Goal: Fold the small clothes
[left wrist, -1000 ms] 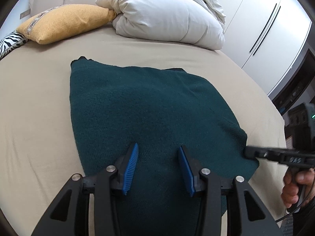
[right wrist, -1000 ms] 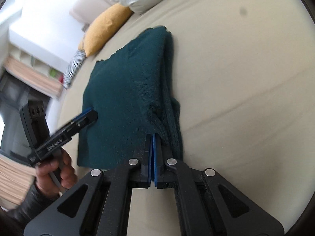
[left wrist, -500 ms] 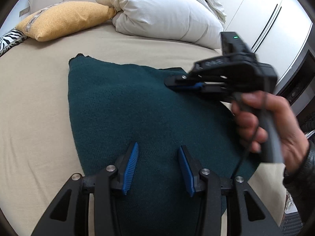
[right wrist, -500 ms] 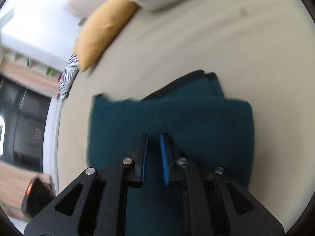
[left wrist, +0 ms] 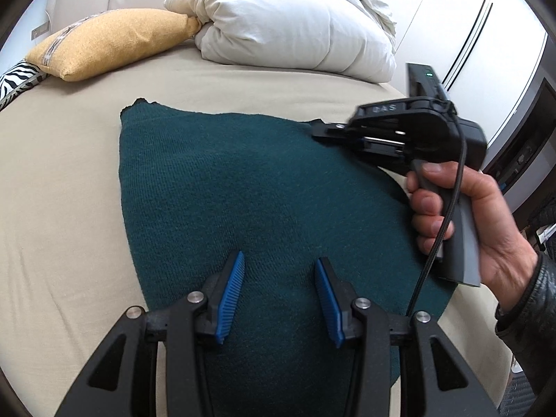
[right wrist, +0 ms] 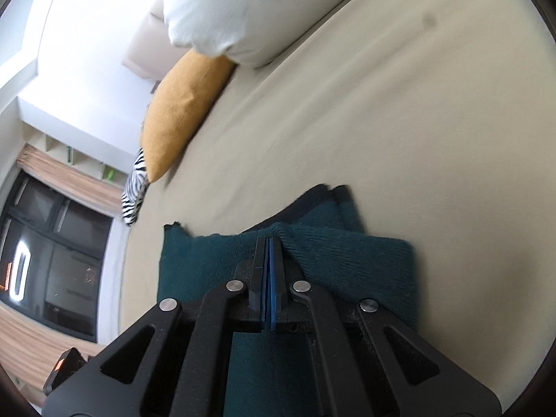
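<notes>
Item: dark green knitted garment [left wrist: 250, 201], laid flat on the beige sheet of the bed [left wrist: 62, 208], near edge toward the left wrist camera, far edge toward the pillows; several layers are seen stacked at the far right corner in the right wrist view, so a fold is judged already made. Left gripper [left wrist: 278, 288]: held low over the near part of the garment, blue fingers [left wrist: 231, 292] spread apart with nothing between them; it is judged to be parked there to steady or next seize the near hem. Right gripper [right wrist: 269, 260]: fingers pressed together on a raised ridge of the garment's upper layer at the far right corner, the knit being drawn up into a small peak at the tips; the pinch is judged to be kept so that the layer can be carried or straightened. The right hand [left wrist: 462, 215] is seen wrapped around the grey handle, with a black cable hanging from it over the cloth. Surroundings: mustard cushion [left wrist: 111, 45], white duvet [left wrist: 288, 24] and zebra-striped cushion [left wrist: 14, 83] lie at the head of the bed, well apart from the garment; white wardrobe doors [left wrist: 465, 34] stand beyond.
</notes>
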`<state>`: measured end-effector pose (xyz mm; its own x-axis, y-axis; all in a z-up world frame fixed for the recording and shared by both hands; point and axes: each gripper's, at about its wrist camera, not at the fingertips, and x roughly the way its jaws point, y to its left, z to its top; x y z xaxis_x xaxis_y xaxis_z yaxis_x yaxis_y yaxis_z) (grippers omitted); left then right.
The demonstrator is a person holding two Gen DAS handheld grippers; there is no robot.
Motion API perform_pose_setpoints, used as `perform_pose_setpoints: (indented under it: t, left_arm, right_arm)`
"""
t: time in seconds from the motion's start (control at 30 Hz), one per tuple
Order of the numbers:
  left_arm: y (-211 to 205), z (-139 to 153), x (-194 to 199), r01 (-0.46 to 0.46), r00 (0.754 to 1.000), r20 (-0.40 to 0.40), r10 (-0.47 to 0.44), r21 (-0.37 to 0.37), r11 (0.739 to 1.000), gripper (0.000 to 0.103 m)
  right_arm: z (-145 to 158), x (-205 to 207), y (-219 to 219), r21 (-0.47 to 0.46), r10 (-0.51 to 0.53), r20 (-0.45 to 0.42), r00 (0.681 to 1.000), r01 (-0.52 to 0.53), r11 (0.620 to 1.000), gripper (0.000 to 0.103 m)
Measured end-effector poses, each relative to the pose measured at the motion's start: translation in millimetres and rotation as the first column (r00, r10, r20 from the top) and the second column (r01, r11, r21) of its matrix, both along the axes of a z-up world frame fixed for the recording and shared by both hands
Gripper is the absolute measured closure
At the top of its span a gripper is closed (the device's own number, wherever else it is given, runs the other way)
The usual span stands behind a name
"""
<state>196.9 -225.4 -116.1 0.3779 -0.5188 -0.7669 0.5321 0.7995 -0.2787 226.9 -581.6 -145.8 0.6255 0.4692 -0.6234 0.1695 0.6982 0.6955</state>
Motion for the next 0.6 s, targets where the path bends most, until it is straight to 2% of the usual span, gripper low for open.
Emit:
perform_pose_setpoints:
  t: [0.03, 0.07, 0.13, 0.2, 0.3, 0.33, 0.4, 0.43, 0.47, 0.6]
  left_arm:
    - [0, 0, 0, -0.001, 1.000, 0.001, 0.001, 0.001, 1.000, 0.058]
    - [1, 0, 0, -0.002, 1.000, 0.001, 0.002, 0.001, 1.000, 0.058]
    - [1, 0, 0, -0.003, 1.000, 0.000, 0.003, 0.001, 1.000, 0.058]
    - [0, 0, 0, -0.005, 1.000, 0.001, 0.005, 0.006, 1.000, 0.058]
    - [-2, 0, -1, -0.009, 1.000, 0.008, 0.008, 0.017, 1.000, 0.058]
    - [-2, 0, -1, -0.010, 1.000, 0.009, 0.010, 0.020, 1.000, 0.058]
    - [-4, -1, -1, -0.006, 1.000, 0.011, 0.006, 0.024, 1.000, 0.058]
    - [-4, -1, -1, -0.004, 1.000, 0.015, 0.004, 0.025, 1.000, 0.058]
    - [-3, -1, -1, -0.003, 1.000, 0.013, 0.003, 0.022, 1.000, 0.058]
    - [-1, 1, 1, -0.006, 1.000, 0.001, 0.006, 0.005, 1.000, 0.058]
  right_arm:
    - [3, -4, -2, -0.034, -0.034, -0.012, 0.999, 0.034, 0.999, 0.103]
    - [7, -11, -5, -0.038, -0.059, -0.010, 0.998, 0.058, 0.998, 0.097]
    - [25, -33, -9, -0.039, -0.083, 0.039, 0.996, 0.085, 0.996, 0.094]
    - [39, -53, -7, -0.003, -0.042, 0.103, 0.994, 0.042, 0.999, 0.094]
    - [51, -81, 8, -0.014, 0.057, 0.134, 0.989, -0.056, 0.998, 0.095]
    - [48, -87, 15, -0.029, 0.090, 0.120, 0.989, -0.087, 0.996, 0.095]
    - [28, -95, 26, -0.109, 0.127, 0.030, 0.991, -0.123, 0.986, 0.098]
    - [17, -100, 26, -0.118, 0.138, 0.019, 0.990, -0.134, 0.984, 0.098]
    - [13, -112, 21, -0.102, 0.140, 0.079, 0.987, -0.132, 0.986, 0.100]
    - [18, -136, 13, -0.128, 0.106, 0.112, 0.988, -0.092, 0.987, 0.100]
